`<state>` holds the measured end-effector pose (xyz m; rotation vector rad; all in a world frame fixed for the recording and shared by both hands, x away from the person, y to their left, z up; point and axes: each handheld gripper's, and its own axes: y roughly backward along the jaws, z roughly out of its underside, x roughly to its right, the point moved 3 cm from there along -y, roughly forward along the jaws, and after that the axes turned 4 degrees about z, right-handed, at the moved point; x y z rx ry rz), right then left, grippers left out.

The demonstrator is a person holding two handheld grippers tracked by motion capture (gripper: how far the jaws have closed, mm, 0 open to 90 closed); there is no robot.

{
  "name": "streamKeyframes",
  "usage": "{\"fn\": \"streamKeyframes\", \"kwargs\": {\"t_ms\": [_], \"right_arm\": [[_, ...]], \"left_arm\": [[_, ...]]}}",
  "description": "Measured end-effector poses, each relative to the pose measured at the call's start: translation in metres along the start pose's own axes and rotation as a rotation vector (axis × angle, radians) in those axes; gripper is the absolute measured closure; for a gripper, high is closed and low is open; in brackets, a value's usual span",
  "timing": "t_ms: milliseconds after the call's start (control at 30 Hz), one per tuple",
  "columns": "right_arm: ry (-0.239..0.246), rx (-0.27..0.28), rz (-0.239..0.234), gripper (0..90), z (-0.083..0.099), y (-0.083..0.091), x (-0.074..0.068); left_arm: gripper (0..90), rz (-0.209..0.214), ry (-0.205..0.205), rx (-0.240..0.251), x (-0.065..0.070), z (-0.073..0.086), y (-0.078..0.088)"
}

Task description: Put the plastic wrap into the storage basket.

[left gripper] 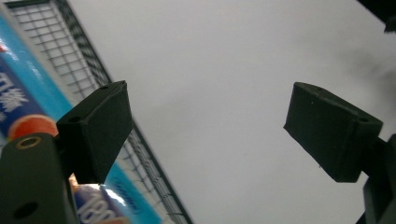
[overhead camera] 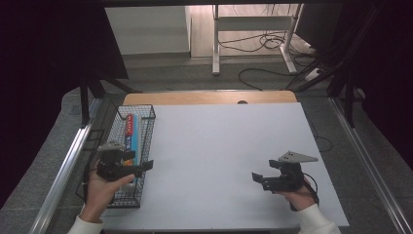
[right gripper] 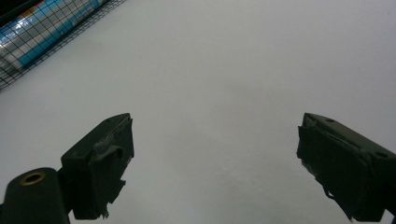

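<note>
A black wire basket (overhead camera: 146, 122) stands at the left edge of the white tabletop (overhead camera: 224, 146). Inside it lies a blue, red and white box (overhead camera: 132, 135) with printed lettering. My left gripper (overhead camera: 141, 163) hovers over the basket's near right side, jaws open and empty, pointing right toward the bare table. The left gripper view has the box (left gripper: 28, 88) and the basket's mesh (left gripper: 79, 51) behind the left jaw, with my left gripper (left gripper: 208, 109) wide apart. My right gripper (overhead camera: 263, 170) rests at the table's near right, open; in its own view my right gripper (right gripper: 215, 140) frames bare table.
The basket mesh (right gripper: 56, 51) and box (right gripper: 42, 28) sit at the far upper left of the right gripper view. A wooden strip (overhead camera: 209, 97) borders the table's far edge. Metal rails (overhead camera: 63, 170) run along both sides. A desk frame and cables (overhead camera: 263, 44) stand beyond.
</note>
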<state>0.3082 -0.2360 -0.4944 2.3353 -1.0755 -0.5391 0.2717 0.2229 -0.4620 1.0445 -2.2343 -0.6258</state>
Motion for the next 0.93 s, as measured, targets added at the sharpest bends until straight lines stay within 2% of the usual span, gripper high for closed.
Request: {"fn": "streamKeyframes", "kwargs": {"t_ms": [100, 233, 400, 467, 633, 933], "right_arm": [[-0.002, 0.000, 0.006, 11.2, 0.002, 0.002, 0.002], [0.010, -0.002, 0.011, 11.1, 0.005, 0.003, 0.004], [0.026, -0.003, 0.018, 11.1, 0.007, 0.003, 0.005], [0.035, -0.007, 0.019, 11.1, 0.007, 0.002, 0.005], [0.051, -0.006, 0.030, 11.1, 0.008, 0.002, 0.004], [0.083, 0.012, 0.040, 11.1, 0.006, 0.005, 0.004]], "left_arm": [[14.4, 0.021, -0.021, -0.017, 0.014, 0.006, -0.009], [12.0, 0.012, -0.055, -0.048, 0.030, 0.014, -0.023], [11.6, 0.030, -0.061, -0.052, 0.044, 0.022, -0.037], [11.5, 0.022, -0.079, -0.060, 0.047, 0.024, -0.040], [11.9, 0.018, -0.089, -0.048, 0.049, 0.025, -0.043], [11.9, 0.023, -0.073, -0.019, 0.045, 0.026, -0.037]]}}
